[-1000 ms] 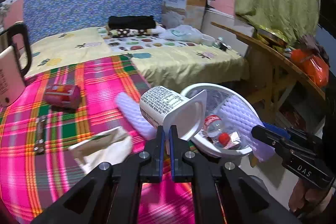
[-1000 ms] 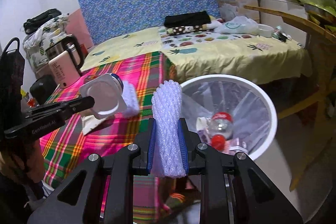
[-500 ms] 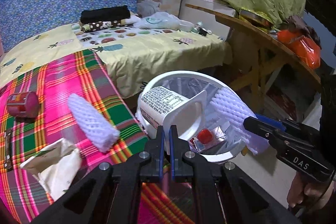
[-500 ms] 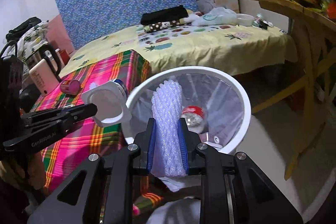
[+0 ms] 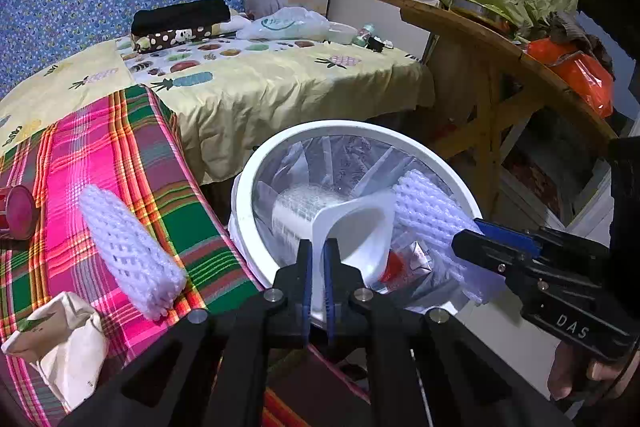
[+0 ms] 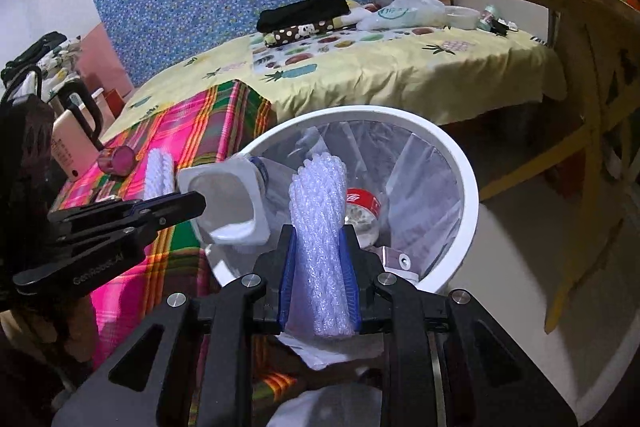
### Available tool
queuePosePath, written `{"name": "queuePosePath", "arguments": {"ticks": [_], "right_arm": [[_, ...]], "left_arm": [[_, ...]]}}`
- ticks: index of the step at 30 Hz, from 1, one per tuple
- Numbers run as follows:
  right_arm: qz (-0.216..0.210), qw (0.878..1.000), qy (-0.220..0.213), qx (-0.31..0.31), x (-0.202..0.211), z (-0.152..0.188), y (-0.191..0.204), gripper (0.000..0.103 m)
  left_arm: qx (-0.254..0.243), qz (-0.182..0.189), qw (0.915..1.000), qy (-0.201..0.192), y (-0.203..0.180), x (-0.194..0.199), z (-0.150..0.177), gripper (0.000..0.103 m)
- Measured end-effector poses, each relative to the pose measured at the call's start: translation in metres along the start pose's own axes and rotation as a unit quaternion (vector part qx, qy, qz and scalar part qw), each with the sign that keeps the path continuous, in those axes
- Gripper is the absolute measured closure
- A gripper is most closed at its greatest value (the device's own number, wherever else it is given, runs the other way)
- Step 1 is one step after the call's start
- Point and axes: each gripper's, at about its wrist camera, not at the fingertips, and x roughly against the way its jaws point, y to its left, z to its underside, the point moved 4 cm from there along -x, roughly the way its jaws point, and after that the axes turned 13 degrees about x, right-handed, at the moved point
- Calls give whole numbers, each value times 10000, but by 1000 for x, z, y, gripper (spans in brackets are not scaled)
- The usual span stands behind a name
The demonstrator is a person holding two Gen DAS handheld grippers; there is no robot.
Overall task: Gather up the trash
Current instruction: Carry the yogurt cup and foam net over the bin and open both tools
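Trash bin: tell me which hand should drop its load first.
Left, probably. The left gripper holds the white cup over the trash bin; its jaws have just been opening.

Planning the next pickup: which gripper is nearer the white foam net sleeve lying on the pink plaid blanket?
Left. The left gripper, shut on a white plastic cup over the white bin, is beside the sleeve; the right gripper is over the bin's far side.

Left gripper (image 5: 317, 255): near centre, pitched downward; jaws have just been opening a little, blue pads still flanking the rim of a white cup (image 5: 360, 231).
Right gripper (image 6: 318, 239): pitched downward, to the right of the left; pads clamped on a foam net sleeve (image 6: 320, 227).
Right hand (image 5: 588, 375): fingers curled around the handle.
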Motion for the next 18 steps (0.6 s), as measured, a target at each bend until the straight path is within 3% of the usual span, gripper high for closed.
{"name": "queuePosePath", "arguments": {"ticks": [1, 3, 4, 6, 8, 9, 18], "right_arm": [[18, 10000, -7, 10, 0, 0, -1, 80], [21, 10000, -51, -4, -1, 0, -2, 78], [21, 10000, -72, -6, -1, 0, -2, 76], [41, 9999, -94, -13, 0, 0, -3, 68], [50, 9999, -158, -21, 3, -1, -4, 44], [41, 9998, -177, -27, 2, -2, -5, 41], [12, 9997, -209, 96, 11, -6, 6, 40]], "left_arm": [[23, -2, 10000, -11, 1, 0, 0, 90], [75, 0, 10000, -57, 3, 1, -1, 69], [103, 4, 9999, -74, 4, 1, -2, 66], [143, 15, 9998, -119, 6, 5, -3, 66], [178, 10, 9997, -143, 8, 8, -4, 66], [214, 4, 9997, -145, 10, 10, -4, 66], [435, -46, 9988, -210, 23, 30, 3, 66]]}}
